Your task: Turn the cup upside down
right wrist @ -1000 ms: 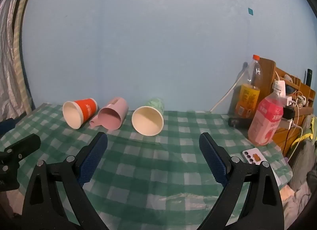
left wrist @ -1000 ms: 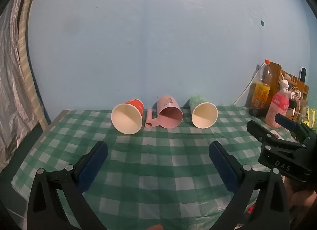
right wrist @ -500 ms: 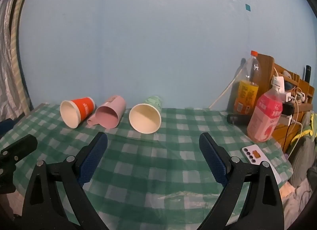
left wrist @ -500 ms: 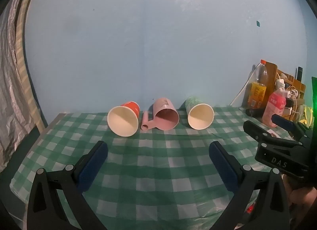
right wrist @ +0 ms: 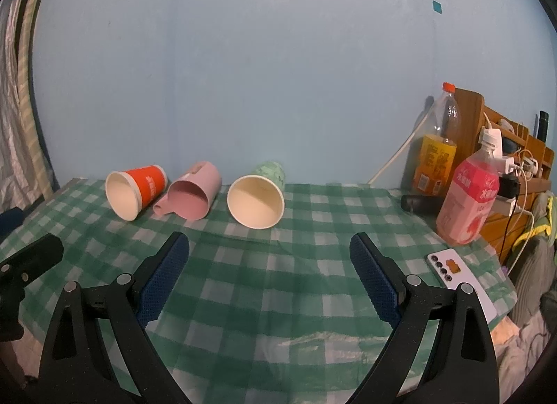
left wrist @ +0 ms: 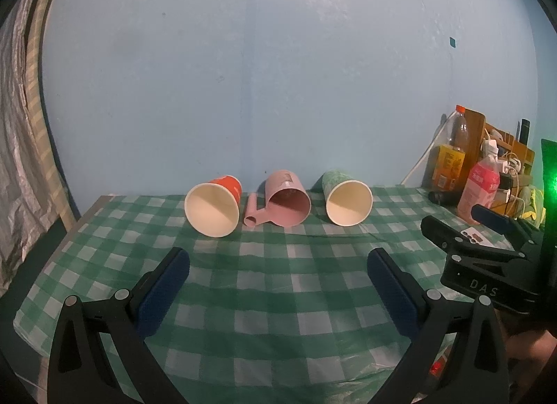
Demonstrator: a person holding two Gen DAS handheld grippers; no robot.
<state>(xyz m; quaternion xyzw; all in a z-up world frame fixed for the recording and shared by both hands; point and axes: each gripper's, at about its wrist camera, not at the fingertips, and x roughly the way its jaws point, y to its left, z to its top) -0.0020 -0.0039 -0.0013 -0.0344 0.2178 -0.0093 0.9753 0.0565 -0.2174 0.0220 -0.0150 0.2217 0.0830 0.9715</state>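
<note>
Three cups lie on their sides at the far tabletop point(right wrist: 278, 285): red cup point(right wrist: 134, 191), pink mug point(right wrist: 191, 196), green cup point(right wrist: 259, 196). Our left claw point(left wrist: 278, 280) and right claw point(right wrist: 269, 268) hang open, empty. A squeezed paper rim could crumple or roll away.

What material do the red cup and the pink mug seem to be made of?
Red cup: likely paper, matte, with a rolled rim, cream lining and printed red wall. Pink mug: probably plastic, one even matte pink colour, thick wall, moulded handle.

Red cup point(left wrist: 214, 204), pink mug point(left wrist: 286, 202), green cup point(left wrist: 346, 202) lie sideways.
</note>
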